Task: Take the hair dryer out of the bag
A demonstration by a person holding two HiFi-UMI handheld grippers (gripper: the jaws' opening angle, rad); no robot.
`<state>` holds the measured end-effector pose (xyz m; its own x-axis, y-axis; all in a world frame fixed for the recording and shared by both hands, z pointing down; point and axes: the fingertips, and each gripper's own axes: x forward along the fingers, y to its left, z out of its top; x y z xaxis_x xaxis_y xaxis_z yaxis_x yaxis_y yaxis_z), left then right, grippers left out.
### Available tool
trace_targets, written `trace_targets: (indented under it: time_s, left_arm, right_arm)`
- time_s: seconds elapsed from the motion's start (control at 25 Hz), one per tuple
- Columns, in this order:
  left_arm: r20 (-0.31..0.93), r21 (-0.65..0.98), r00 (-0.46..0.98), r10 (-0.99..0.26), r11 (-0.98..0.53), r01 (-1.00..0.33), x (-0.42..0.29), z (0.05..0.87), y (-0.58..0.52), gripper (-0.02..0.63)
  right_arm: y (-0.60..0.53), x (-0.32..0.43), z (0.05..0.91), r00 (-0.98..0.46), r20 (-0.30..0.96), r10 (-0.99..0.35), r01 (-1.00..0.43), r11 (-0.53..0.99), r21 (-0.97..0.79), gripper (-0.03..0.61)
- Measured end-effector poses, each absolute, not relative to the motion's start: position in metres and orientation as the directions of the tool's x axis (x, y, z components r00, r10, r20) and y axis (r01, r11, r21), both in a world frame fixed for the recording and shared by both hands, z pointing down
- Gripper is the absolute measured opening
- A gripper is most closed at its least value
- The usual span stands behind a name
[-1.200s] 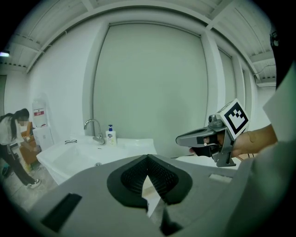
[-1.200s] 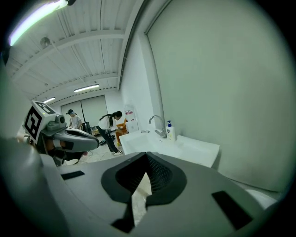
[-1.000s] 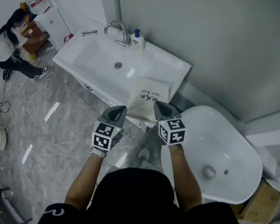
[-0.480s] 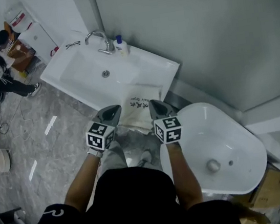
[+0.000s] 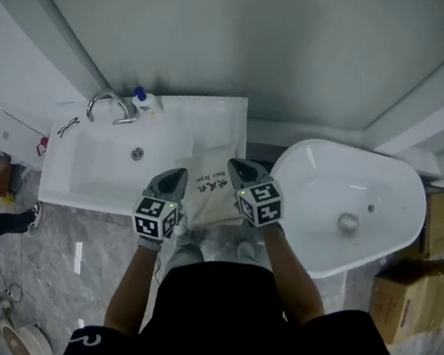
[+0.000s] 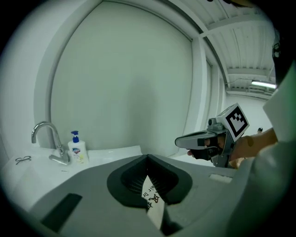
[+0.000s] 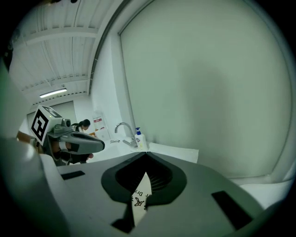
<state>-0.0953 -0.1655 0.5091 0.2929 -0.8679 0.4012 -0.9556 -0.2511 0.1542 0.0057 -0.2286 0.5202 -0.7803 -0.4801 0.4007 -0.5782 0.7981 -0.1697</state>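
A cream cloth bag (image 5: 210, 195) with dark print lies on the right end of the white sink counter (image 5: 90, 170), its near edge hanging over the front. The hair dryer itself is not visible. My left gripper (image 5: 174, 176) is shut, its tip over the bag's near left corner. My right gripper (image 5: 237, 165) is also shut, over the near right corner. In the left gripper view a strip of the bag (image 6: 152, 199) shows below the closed tips (image 6: 148, 156). The right gripper view shows the same strip (image 7: 140, 199) under its tips (image 7: 147, 153). Neither pinches the cloth, as far as I can see.
A faucet (image 5: 109, 105) and soap bottle (image 5: 142, 102) stand at the counter's back by the wall, and glasses (image 5: 67, 127) lie at its left. A white tub (image 5: 356, 195) sits to the right, with cardboard boxes (image 5: 407, 298) beyond it.
Both grippers have moved in toward the counter and now sit over the bag's near corners. The view has swung, so the sink faces me squarely. The jaws stay shut.
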Motion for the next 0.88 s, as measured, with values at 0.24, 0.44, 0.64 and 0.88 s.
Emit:
trace_targets:
  time_s: [0.24,0.44,0.64,0.88]
  left_arm:
    - [0.399,0.178,0.458,-0.795,-0.422,-0.889,-0.128,0.519,-0.184,-0.002]
    - [0.383,0.194,0.572,-0.725,-0.543,-0.817,-0.134,0.527,-0.195,-0.002]
    - [0.382,0.195,0.685,-0.62,-0.67,-0.716,-0.115,0.537,-0.202,-0.002]
    - [0.382,0.18,0.784,-0.489,-0.793,-0.582,-0.078,0.541,-0.202,-0.002]
  right_arm:
    - [-0.233,-0.022,0.521,-0.685,0.403,-0.607,-0.706,0.69,-0.162,-0.005]
    - [-0.232,-0.02,0.524,-0.592,0.402,-0.699,-0.794,0.592,-0.141,-0.005]
    - [-0.222,0.003,0.531,-0.479,0.408,-0.777,-0.874,0.464,-0.141,-0.005]
    - [-0.203,0.043,0.539,-0.34,0.4,-0.851,-0.94,0.303,-0.154,-0.005]
